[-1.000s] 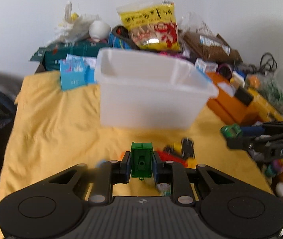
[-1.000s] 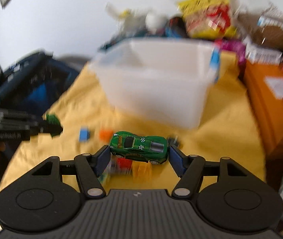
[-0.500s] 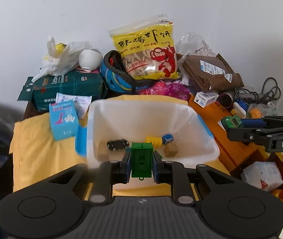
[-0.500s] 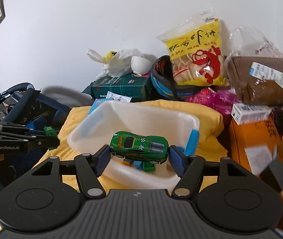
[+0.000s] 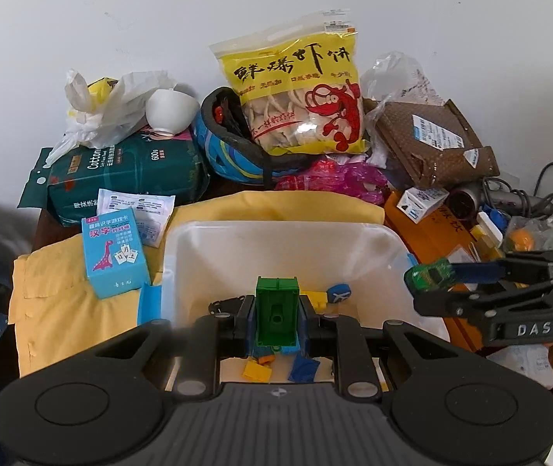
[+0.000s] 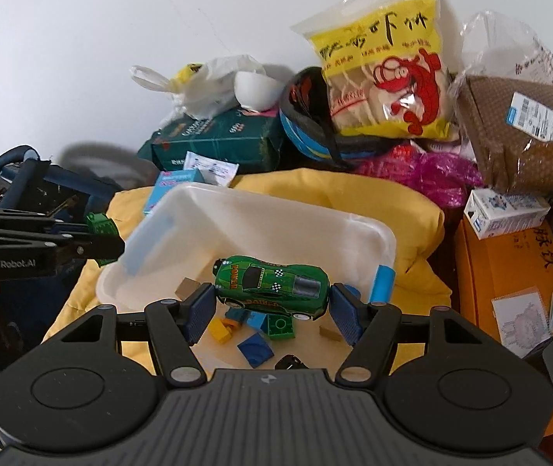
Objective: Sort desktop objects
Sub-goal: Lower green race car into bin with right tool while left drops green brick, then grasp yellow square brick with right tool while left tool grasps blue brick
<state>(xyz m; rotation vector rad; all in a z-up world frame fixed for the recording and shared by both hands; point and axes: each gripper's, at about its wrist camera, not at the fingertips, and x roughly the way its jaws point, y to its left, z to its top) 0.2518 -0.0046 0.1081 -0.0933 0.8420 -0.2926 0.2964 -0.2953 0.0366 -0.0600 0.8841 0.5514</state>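
Two grippers, both loaded, both over the white bin.

Left wrist view: left gripper is clamped on a green building block, a rectangular plastic piece held upright, with a round hole in its near face. It sits square between the pads, over the near part of the white bin. Below it in the bin lie small yellow and blue blocks and a black toy car, partly hidden by the fingers. Right gripper enters from the right with the green toy car at its tip, at the bin's right rim. Bin rests on a yellow cloth; a blue card box stands just left of it.

Right wrist view: right gripper grips a green toy car, glossy, "POWER" on hood and side, checker marks on the roof. It is held sideways, nose left, pads on nose and tail, over the bin's near half. Loose blocks lie beneath it. Left gripper with the green block is at far left, over the bin's left rim.
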